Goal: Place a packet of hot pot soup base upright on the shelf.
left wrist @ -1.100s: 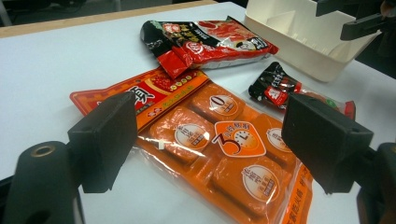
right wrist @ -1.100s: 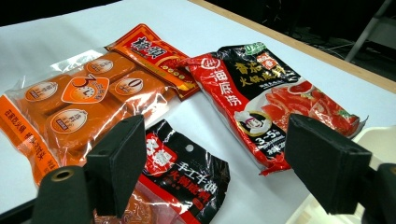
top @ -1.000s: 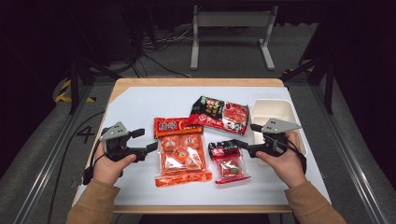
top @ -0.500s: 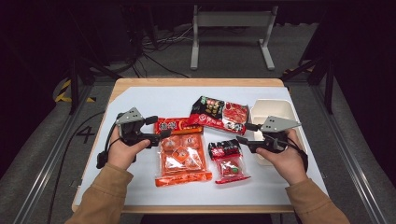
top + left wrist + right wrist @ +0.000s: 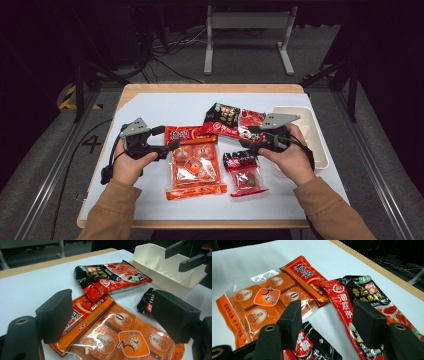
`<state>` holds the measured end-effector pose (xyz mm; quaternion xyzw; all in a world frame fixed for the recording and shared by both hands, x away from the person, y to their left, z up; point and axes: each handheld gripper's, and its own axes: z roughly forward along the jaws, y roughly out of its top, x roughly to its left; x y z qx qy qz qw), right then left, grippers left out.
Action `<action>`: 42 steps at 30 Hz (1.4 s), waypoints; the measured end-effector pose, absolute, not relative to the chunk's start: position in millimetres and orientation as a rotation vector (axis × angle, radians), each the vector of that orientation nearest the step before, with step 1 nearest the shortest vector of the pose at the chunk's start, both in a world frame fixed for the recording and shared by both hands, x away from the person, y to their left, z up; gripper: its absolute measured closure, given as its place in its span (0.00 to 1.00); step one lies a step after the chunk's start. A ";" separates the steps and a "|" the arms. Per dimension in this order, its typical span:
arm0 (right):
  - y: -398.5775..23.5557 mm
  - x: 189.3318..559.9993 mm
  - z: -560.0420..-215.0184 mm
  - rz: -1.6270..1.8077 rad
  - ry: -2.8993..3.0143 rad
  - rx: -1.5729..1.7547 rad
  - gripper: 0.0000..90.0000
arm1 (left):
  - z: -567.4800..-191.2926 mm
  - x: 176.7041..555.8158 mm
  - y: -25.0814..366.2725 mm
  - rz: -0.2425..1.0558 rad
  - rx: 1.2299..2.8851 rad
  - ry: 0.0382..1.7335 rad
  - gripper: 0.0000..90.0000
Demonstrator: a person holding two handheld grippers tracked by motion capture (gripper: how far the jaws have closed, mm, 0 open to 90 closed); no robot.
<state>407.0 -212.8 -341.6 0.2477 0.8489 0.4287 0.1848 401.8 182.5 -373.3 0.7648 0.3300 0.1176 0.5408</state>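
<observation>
Three snack packets lie on the white mat. A large orange packet [image 5: 195, 167] [image 5: 125, 340] [image 5: 262, 302] sits in the middle. A red-and-black packet [image 5: 232, 121] [image 5: 112, 277] [image 5: 362, 295] lies behind it, and a small red-black packet [image 5: 245, 172] [image 5: 312, 345] to its right. My left gripper [image 5: 167, 138] [image 5: 115, 312] is open wide, hovering at the orange packet's top left edge. My right gripper [image 5: 251, 137] [image 5: 328, 317] hovers over the near end of the red-and-black packet. Its jaws have just narrowed and eased slightly apart, open and pressing on nothing.
A white divided bin [image 5: 305, 140] [image 5: 160, 267] stands at the right side of the mat, just behind my right hand. The mat covers a wooden table [image 5: 210, 88]. Bare mat lies at the back left. Dark floor with cables and a metal stand lies beyond.
My left gripper has moved right, up to the orange packet's edge. My right gripper has shifted left toward the red-and-black packet, and its jaws stand narrower than before.
</observation>
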 end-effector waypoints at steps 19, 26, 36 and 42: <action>-168.9 466.5 -362.1 1.045 2.472 0.769 0.43 | -373.7 398.3 195.9 0.298 1.799 0.805 0.20; -164.2 483.6 -376.7 0.920 2.512 0.803 0.47 | -374.1 398.4 196.6 0.294 1.796 0.807 0.20; -158.4 499.1 -392.5 0.807 2.578 0.823 0.49 | -375.3 399.0 196.1 0.275 1.796 0.812 0.20; -152.8 502.0 -402.2 0.744 2.610 0.811 0.49 | -376.1 399.8 196.4 0.275 1.797 0.812 0.20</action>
